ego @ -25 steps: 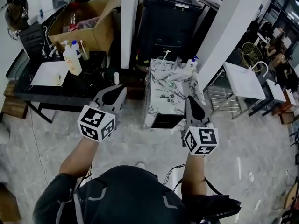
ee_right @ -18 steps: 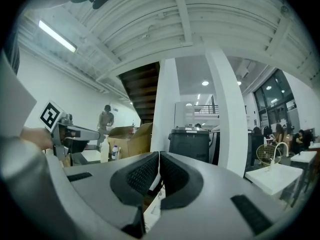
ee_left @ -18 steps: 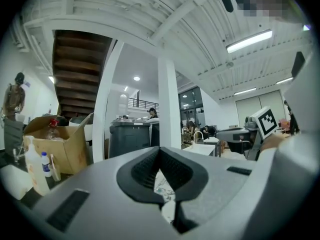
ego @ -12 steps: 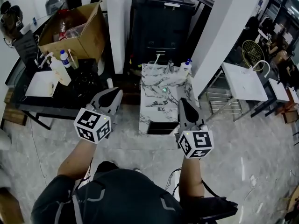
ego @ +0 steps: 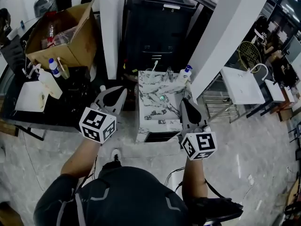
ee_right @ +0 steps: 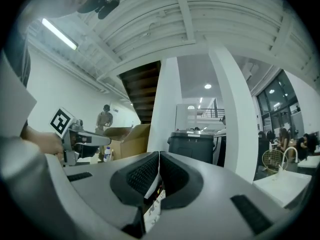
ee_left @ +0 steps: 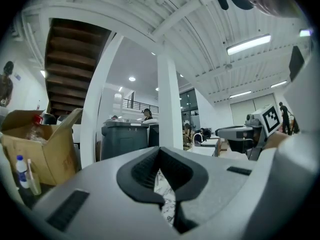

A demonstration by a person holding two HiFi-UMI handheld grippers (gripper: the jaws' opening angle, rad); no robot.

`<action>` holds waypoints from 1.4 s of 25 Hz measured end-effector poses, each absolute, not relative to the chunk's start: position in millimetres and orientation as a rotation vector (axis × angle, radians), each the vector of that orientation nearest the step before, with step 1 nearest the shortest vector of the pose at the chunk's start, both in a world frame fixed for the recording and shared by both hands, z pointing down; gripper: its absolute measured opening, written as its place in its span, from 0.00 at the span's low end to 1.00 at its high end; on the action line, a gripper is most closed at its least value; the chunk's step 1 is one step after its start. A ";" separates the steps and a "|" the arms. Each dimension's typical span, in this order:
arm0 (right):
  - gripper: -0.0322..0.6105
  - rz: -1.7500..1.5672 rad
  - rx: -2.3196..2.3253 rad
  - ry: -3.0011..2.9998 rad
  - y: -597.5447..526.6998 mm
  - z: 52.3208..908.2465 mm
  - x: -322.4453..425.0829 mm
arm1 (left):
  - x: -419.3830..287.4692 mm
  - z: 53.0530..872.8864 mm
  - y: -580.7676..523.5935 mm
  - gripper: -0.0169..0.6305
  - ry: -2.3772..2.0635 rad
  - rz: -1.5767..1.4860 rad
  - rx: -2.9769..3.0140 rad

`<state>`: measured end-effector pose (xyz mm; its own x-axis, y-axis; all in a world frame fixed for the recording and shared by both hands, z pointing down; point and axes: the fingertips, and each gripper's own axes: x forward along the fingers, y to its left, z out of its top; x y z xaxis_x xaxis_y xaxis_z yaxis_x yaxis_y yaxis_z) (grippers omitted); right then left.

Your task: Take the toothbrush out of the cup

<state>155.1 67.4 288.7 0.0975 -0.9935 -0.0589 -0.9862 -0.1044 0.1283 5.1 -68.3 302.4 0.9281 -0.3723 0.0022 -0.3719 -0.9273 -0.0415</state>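
The left gripper (ego: 112,97) and right gripper (ego: 187,108) are held pressed together and empty, and have been brought nearer the counter (ego: 155,113). The toothbrush (ego: 154,65) is still stood in the cup (ego: 150,76) at its far edge, so only the approach is judged begun.

Toothbrush (ego: 154,67): thin pale stick, seen only in head view, upper centre of frame. Stands inside cup (ego: 150,76), leaning, upper end toward right. Too small to tell bristle end.

Cup: small, seems clear, upright, outline faint. Sits at far left corner of marble-pattern counter (ego: 153,109), just above frame centre. Toothbrush sticks out well above cup rim; not taken out yet.
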 end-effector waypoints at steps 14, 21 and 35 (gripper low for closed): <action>0.10 -0.145 2.422 -1.864 -56.1 283.1 188.6 | 43.2 307.6 -206.9 0.04 0.400 -0.009 -3.106; 0.10 -0.058 2.487 -1.805 -96.0 298.7 209.1 | 57.2 334.2 -236.7 0.04 0.315 -0.074 -3.156; 0.22 0.097 2.418 -1.881 -170.2 374.3 280.1 | 92.5 370.0 -249.2 0.04 0.547 -0.204 -3.183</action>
<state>280.1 -170.2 374.3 0.2459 -0.9644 0.0973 -0.9693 -0.2449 0.0219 92.5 -249.2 370.0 0.9351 -0.3256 0.1397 -0.3375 -0.9386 0.0713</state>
